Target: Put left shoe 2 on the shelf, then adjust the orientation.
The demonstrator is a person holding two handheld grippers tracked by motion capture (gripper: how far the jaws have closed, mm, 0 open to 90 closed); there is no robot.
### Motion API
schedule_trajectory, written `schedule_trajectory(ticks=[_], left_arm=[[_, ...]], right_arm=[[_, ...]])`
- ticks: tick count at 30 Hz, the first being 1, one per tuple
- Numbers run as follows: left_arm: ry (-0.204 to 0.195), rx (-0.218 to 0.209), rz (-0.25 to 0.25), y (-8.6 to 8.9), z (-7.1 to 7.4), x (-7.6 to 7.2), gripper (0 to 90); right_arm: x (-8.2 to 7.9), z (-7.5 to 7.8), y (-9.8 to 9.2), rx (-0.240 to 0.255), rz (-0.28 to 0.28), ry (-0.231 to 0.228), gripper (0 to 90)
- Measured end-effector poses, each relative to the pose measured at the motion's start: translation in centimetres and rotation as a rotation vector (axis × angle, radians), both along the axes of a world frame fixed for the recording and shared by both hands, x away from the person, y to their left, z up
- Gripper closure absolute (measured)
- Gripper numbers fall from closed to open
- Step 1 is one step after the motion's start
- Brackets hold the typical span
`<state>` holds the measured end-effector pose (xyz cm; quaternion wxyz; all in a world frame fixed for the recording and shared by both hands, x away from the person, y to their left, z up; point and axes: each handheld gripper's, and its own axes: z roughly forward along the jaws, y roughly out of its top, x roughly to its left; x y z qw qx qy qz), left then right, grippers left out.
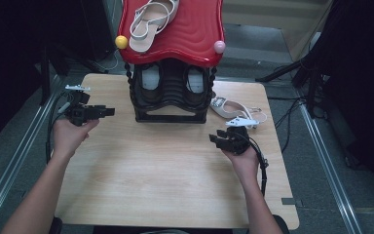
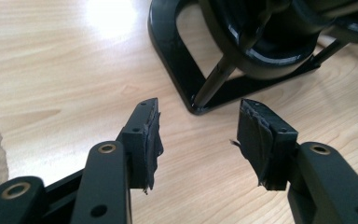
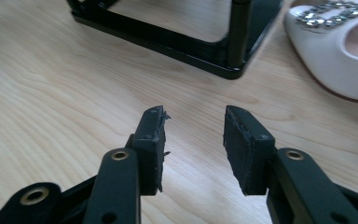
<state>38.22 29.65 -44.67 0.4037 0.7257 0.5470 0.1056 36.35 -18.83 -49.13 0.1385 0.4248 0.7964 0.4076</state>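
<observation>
A two-tier shoe rack (image 1: 170, 92) stands at the back of the wooden table (image 1: 175, 165). Its red top shelf (image 1: 195, 34) carries a beige strappy sandal (image 1: 151, 22); dark shoes (image 1: 151, 83) sit on the black lower shelf. A second white sandal (image 1: 236, 109) lies on the table right of the rack, its jewelled toe (image 3: 340, 42) showing in the right gripper view. My left gripper (image 1: 108, 112) hovers left of the rack, open and empty (image 2: 196, 135). My right gripper (image 1: 216, 140) is open and empty (image 3: 193, 140) near the rack's front right corner (image 3: 233, 70).
The rack's black base frame (image 2: 182, 70) lies just ahead of the left jaws. Yellow (image 1: 121, 42) and pink (image 1: 219, 47) knobs mark the red shelf's corners. Metal rails (image 1: 321, 146) and cables run along the floor beside the table.
</observation>
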Motion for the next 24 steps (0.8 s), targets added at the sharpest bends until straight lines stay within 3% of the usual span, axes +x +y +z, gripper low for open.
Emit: schedule_trajectory(ticks=[3,7,10,13,15,24], left_arm=[[0.008,-0.009,-0.013,-0.2,-0.3,-0.4,48.4],[0.012,0.006,-0.027,-0.5,-1.1,-0.8,48.5],[0.018,-0.013,-0.02,-0.5,-1.6,-0.9,48.5],[0.019,-0.018,-0.025,-0.6,-2.0,-1.3,48.5],[0.015,-0.003,-0.031,-0.7,-2.2,-1.7,48.5],[0.015,-0.012,-0.035,-0.6,-2.7,-2.2,48.2]], right_arm=[[0.2,-0.1,-0.2,0.018,-0.01,0.017,65.1],[0.4,-0.1,-0.6,0.005,-0.036,0.016,77.0],[0.6,-0.2,-1.0,0.026,-0.049,0.022,84.2],[0.8,-0.2,-1.3,0.015,-0.064,0.022,89.5],[0.9,-0.3,-1.5,0.012,-0.074,0.019,90.0],[1.6,-0.3,-2.1,0.027,-0.101,0.017,90.0]])
